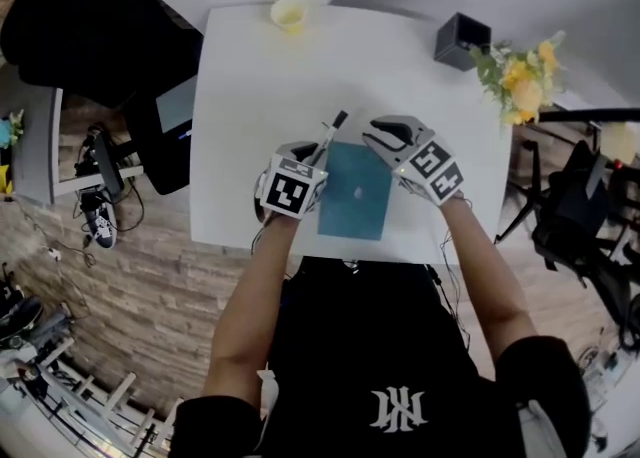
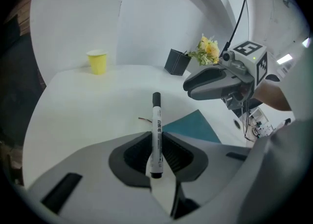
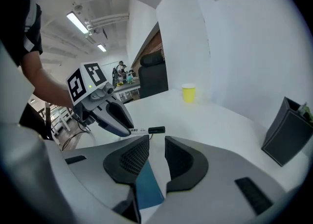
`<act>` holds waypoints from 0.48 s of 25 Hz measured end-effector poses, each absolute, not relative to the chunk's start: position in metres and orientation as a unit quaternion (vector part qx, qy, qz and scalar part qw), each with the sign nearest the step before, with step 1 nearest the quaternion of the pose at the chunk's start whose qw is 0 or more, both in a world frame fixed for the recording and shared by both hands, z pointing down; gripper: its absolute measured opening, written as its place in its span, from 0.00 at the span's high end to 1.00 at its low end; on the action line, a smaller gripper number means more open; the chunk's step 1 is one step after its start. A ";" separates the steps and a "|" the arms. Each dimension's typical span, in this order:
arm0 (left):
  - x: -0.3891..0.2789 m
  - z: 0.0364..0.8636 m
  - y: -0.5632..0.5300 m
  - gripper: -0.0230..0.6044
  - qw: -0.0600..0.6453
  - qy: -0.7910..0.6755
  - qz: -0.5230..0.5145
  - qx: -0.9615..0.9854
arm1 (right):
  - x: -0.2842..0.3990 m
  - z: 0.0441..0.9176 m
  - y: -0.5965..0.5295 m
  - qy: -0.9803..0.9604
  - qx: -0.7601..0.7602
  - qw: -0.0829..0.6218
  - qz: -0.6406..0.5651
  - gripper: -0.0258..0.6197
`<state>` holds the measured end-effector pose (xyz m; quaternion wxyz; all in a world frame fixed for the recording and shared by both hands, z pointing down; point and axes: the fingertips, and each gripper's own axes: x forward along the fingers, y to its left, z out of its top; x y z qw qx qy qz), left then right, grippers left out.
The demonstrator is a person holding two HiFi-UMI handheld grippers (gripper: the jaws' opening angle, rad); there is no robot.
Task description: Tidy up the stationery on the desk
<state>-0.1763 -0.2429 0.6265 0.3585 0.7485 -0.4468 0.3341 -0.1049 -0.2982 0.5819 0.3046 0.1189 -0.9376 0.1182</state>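
A white marker with a black cap (image 2: 156, 130) sits upright between the jaws of my left gripper (image 2: 156, 145), which is shut on it. From the head view the marker (image 1: 329, 135) points away from me over the desk, just left of a teal notebook (image 1: 355, 192) lying flat near the front edge. My right gripper (image 1: 388, 138) hovers over the notebook's far right corner, open, nothing between its pads. In the right gripper view the notebook (image 3: 146, 187) shows below the gap, and the left gripper (image 3: 108, 111) carries the marker (image 3: 148, 130) ahead.
A black pen holder (image 1: 460, 40) stands at the desk's far right, next to yellow flowers (image 1: 521, 77). A yellow paper cup (image 1: 288, 13) sits at the far edge. A black office chair (image 1: 95, 31) stands to the left of the white desk (image 1: 250, 96).
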 end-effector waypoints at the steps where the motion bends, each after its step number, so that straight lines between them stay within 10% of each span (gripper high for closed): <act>1: -0.176 0.625 -0.240 0.86 0.363 -0.445 0.327 0.751 | -0.101 0.580 -0.294 -0.937 0.129 0.302 0.122 0.77; 12: -0.195 0.632 -0.185 0.86 0.458 -0.441 0.228 0.737 | -0.057 0.584 -0.241 -0.913 0.226 0.300 0.160 0.77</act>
